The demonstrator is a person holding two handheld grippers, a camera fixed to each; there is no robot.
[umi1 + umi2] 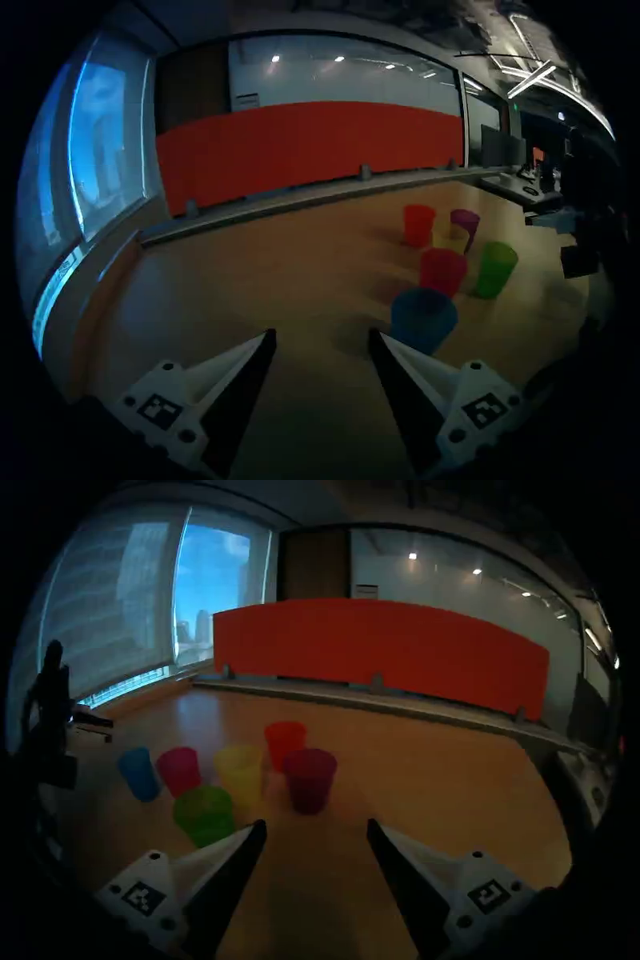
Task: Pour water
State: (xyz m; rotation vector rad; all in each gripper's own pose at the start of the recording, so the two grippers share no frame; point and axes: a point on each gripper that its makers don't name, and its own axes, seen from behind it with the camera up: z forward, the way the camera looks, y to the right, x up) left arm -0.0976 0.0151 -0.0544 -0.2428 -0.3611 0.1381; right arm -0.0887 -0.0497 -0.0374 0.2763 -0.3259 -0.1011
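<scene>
Coloured cups (238,772) stand upright, clustered on the wooden table (264,272). The left gripper (320,334) is spread and empty, and the blue cup (424,318) stands just ahead, right of its fingers. The right gripper (316,826) is also spread and empty, with the green cup (204,813) just ahead-left. There is no readable writing, only square markers (158,410).

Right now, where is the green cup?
In the right gripper view, the green cup stands left of centre, nearest the camera, just in front of the yellow cup and the pink cup.
</scene>
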